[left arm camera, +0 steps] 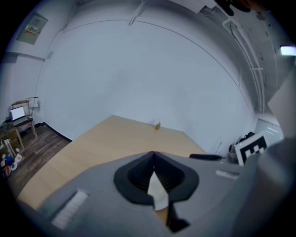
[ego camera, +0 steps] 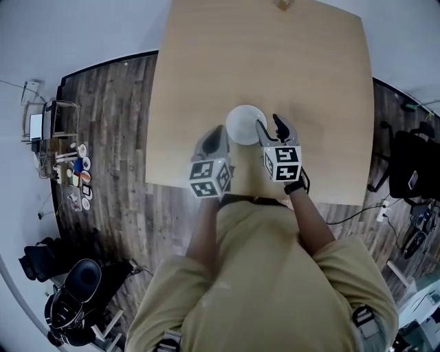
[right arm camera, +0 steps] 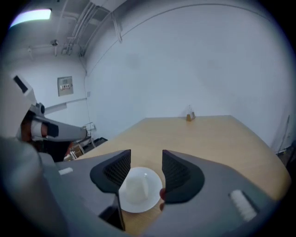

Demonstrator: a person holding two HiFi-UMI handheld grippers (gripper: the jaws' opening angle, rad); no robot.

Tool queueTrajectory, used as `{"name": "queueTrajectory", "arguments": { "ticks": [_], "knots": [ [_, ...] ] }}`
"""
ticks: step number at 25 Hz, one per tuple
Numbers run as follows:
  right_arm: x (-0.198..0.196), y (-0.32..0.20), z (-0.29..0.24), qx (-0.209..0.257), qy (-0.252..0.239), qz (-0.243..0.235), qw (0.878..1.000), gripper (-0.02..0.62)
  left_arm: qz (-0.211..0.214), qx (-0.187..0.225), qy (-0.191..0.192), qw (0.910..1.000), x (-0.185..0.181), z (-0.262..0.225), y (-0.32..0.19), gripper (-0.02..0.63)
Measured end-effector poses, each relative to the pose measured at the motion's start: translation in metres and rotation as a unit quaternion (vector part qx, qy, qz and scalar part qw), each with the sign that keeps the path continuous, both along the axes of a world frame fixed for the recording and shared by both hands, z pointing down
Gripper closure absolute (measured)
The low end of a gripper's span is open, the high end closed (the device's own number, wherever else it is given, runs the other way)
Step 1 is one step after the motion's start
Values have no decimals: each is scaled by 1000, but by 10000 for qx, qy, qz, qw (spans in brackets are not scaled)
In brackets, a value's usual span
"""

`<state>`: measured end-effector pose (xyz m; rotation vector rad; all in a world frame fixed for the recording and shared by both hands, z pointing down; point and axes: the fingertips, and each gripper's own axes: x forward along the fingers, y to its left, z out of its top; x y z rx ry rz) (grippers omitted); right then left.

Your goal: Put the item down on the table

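A white saucer (ego camera: 244,124) with a small white cup (right arm camera: 135,186) on it lies on the light wooden table (ego camera: 309,69), near the front edge. My right gripper (ego camera: 270,126) hangs just right of it, raised off the table. In the right gripper view its jaws (right arm camera: 146,155) stand apart, and the saucer (right arm camera: 138,203) shows below and between them, untouched. My left gripper (ego camera: 218,132) hovers at the saucer's left edge. In the left gripper view its tips (left arm camera: 153,155) meet, and a white sliver (left arm camera: 158,194) shows in the gap behind them.
A small brown object (ego camera: 283,4) stands at the table's far edge, also seen from the left gripper (left arm camera: 157,126) and the right gripper (right arm camera: 190,116). Left of the table are a stand with small items (ego camera: 72,172) and a black chair (ego camera: 79,282). A black chair (ego camera: 412,165) stands right.
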<state>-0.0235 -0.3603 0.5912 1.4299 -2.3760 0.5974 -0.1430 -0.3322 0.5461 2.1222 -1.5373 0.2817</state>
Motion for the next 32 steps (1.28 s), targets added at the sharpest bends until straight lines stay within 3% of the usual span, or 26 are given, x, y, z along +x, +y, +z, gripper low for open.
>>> {"name": "queueTrajectory", "arguments": {
  "ticks": [5, 9, 13, 16, 23, 32],
  "knots": [
    [31, 19, -85, 630, -835, 193, 9943, 419, 5, 446, -93, 9990, 14, -37, 17, 606],
    [47, 41, -142, 1281, -919, 145, 9874, 446, 139, 905, -142, 9957, 31, -76, 31, 604],
    [54, 68, -180, 1608, -1094, 11, 9809, 457, 311, 1405, -290, 9892, 49, -117, 51, 604],
    [54, 84, -201, 1900, -999, -93, 9766, 466, 401, 1740, -487, 9827, 57, -141, 61, 606],
    [58, 111, -235, 2311, -725, -77, 9702, 486, 422, 2167, -388, 9745, 65, -181, 87, 604],
    [74, 122, -248, 2421, -612, 128, 9682, 539, 456, 2280, -452, 9715, 67, -190, 99, 604]
  ]
}}
